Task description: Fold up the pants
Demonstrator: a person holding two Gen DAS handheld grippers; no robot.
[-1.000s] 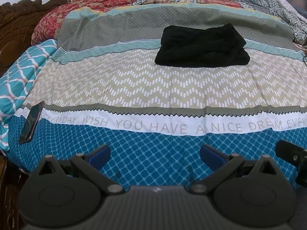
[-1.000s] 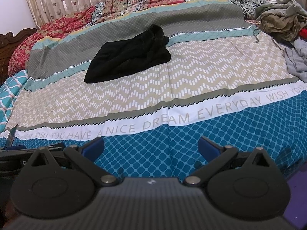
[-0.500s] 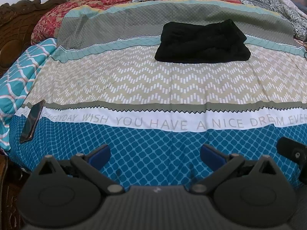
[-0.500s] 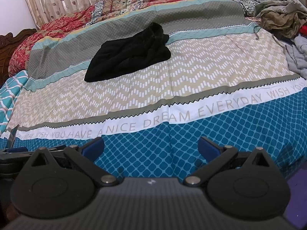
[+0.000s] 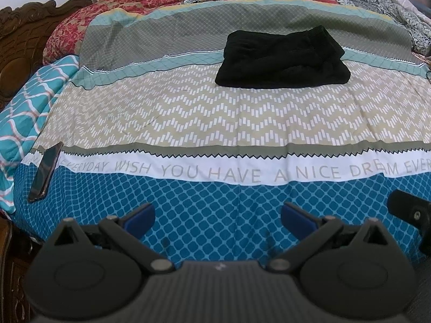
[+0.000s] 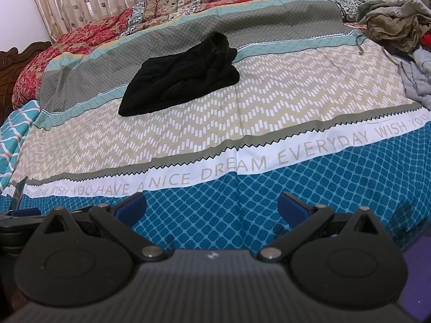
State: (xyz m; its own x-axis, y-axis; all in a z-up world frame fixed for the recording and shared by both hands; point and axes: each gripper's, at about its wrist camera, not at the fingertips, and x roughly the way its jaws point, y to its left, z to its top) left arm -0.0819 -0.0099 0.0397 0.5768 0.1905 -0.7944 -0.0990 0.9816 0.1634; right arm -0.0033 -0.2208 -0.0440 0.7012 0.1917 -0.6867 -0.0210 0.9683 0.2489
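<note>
Both claws, my left gripper (image 5: 216, 216) and right gripper (image 6: 211, 204), hang wide open and empty over the patterned bedspread (image 5: 242, 123); I judge folding done, since the black fleece pants (image 5: 282, 59) lie bundled mid-bed, well apart.

On the bedspread (image 5: 204, 118), the folded pants (image 5: 282, 59) lie beyond its text band (image 5: 215, 172), with a phone (image 5: 44, 172) at that band's left end.

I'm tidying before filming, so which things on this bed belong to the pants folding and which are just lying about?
For the job:
black folded pants
left gripper, open
right gripper, open

Lying about:
dark flat phone
olive crumpled clothes pile
grey garment
</note>
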